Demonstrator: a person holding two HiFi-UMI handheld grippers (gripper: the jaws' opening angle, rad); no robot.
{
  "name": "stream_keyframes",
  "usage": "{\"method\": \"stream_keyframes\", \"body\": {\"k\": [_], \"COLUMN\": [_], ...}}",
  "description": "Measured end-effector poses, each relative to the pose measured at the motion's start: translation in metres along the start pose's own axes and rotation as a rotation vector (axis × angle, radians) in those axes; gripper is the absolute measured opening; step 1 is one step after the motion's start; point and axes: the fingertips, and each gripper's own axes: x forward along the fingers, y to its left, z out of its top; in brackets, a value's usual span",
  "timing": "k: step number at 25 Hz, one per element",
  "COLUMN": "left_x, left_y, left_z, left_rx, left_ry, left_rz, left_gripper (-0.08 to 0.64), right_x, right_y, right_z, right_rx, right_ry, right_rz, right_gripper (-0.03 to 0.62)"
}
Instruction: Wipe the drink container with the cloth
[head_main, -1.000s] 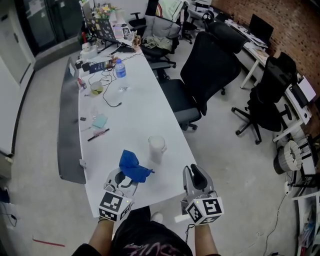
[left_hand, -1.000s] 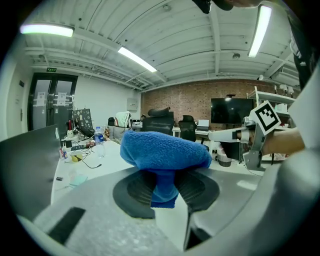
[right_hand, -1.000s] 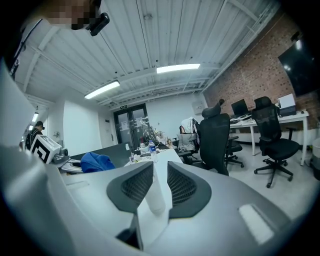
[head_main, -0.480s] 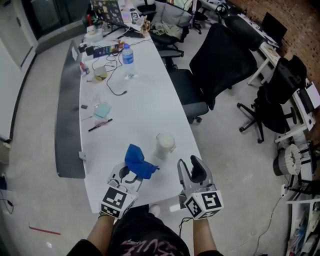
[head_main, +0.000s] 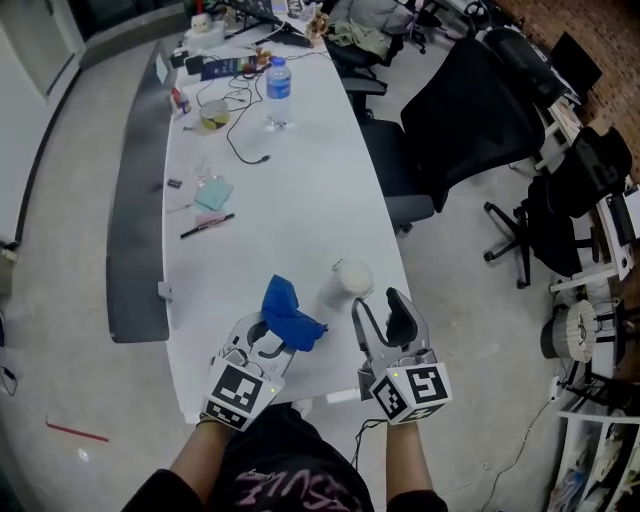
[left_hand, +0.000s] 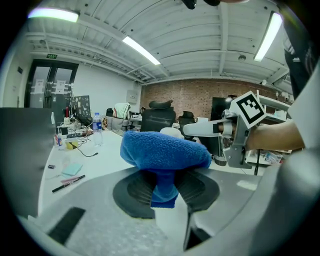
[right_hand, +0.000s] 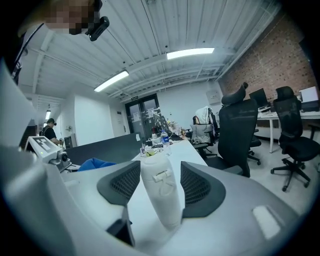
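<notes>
A white, capped drink container (head_main: 348, 282) stands upright near the front right edge of the white table (head_main: 290, 200). My right gripper (head_main: 378, 305) sits just behind it, and its jaws have just been opening. In the right gripper view the container (right_hand: 160, 195) shows in the gap between the two pads (right_hand: 122, 185), with space on both sides. My left gripper (head_main: 268, 336) is left of the container, shut on a blue cloth (head_main: 291, 314). The cloth (left_hand: 165, 150) bulges up above the left gripper's pads (left_hand: 192, 190).
Farther along the table are a black pen (head_main: 207, 226), a teal notepad (head_main: 213, 193), a cable, a water bottle (head_main: 279, 90) and desk clutter. A grey partition (head_main: 135, 200) borders the table's left. Black office chairs (head_main: 470, 120) stand to the right.
Both grippers have moved forward toward the container. The right jaws have spread from nearly together to wide apart. The left still grips the cloth.
</notes>
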Motion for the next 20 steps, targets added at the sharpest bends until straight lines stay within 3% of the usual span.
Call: {"method": "stream_keyframes", "body": {"k": [20], "left_x": [0.007], "left_y": [0.014], "left_z": [-0.011], "left_rx": [-0.021], "left_ry": [0.014], "left_rz": [-0.007], "left_gripper": [0.106], "right_x": [0.042], "right_y": [0.009], "right_z": [0.000], "right_rx": [-0.010], "right_ry": [0.029], "right_rz": [0.055], "right_gripper": [0.262]}}
